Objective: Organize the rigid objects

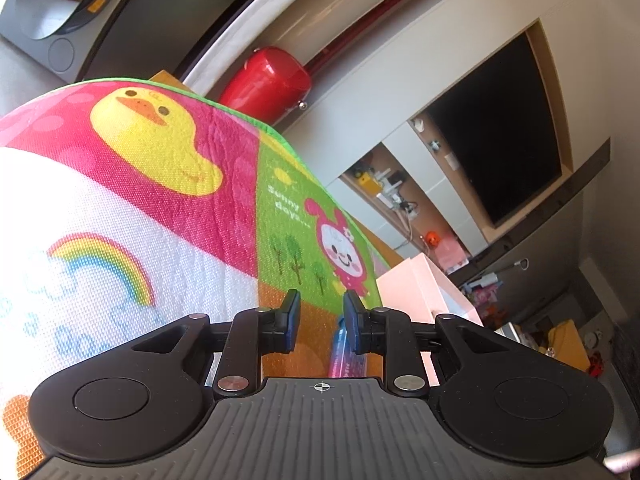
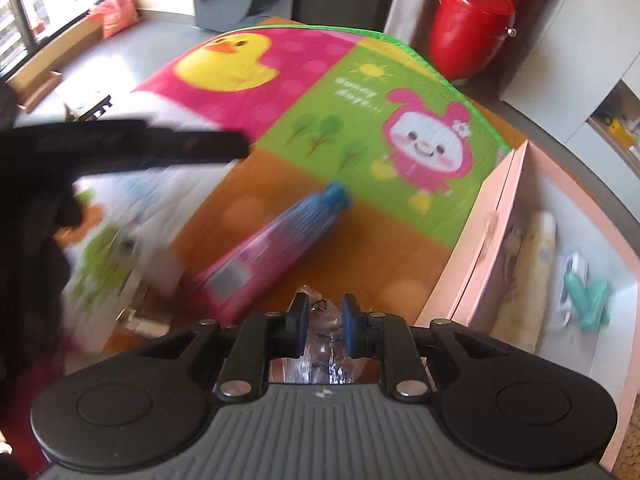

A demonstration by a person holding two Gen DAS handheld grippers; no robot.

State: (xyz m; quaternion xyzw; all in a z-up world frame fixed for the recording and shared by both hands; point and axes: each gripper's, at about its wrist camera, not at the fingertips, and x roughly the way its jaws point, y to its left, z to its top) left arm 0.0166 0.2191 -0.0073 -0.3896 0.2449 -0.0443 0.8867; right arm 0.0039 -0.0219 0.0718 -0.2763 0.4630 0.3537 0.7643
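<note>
One tube (image 2: pixel 276 254), pink with a blue cap, lies loose on the play mat (image 2: pixel 328 92), just beside the pink box (image 2: pixel 472 256) and on its left as the right wrist camera sees it. You are at the pickup stage: the box already contains a cream bottle (image 2: pixel 528 276) and a teal item (image 2: pixel 588 300), and the tube looks to be the next piece to go in.

Your right gripper (image 2: pixel 323 322) points steeply down at the mat near the box's front corner. Its fingers are nearly together, with a clear crinkled wrapper (image 2: pixel 320 344) between them; motion blur prevents confirming that the pads press on it. Your left gripper (image 1: pixel 321 316) has its fingers slightly apart with nothing clamped, and the tube's tail shows on the mat beyond them, close to the box.

For the next move, spread the fingers of one gripper wider than the tube's body, straddle it across its width, and lift it over the box's wall.

Beyond the box and mat stand a red bin (image 2: pixel 472 20), white cabinets and a dark screen (image 1: pixel 508 132). A grey floor surrounds the mat.
</note>
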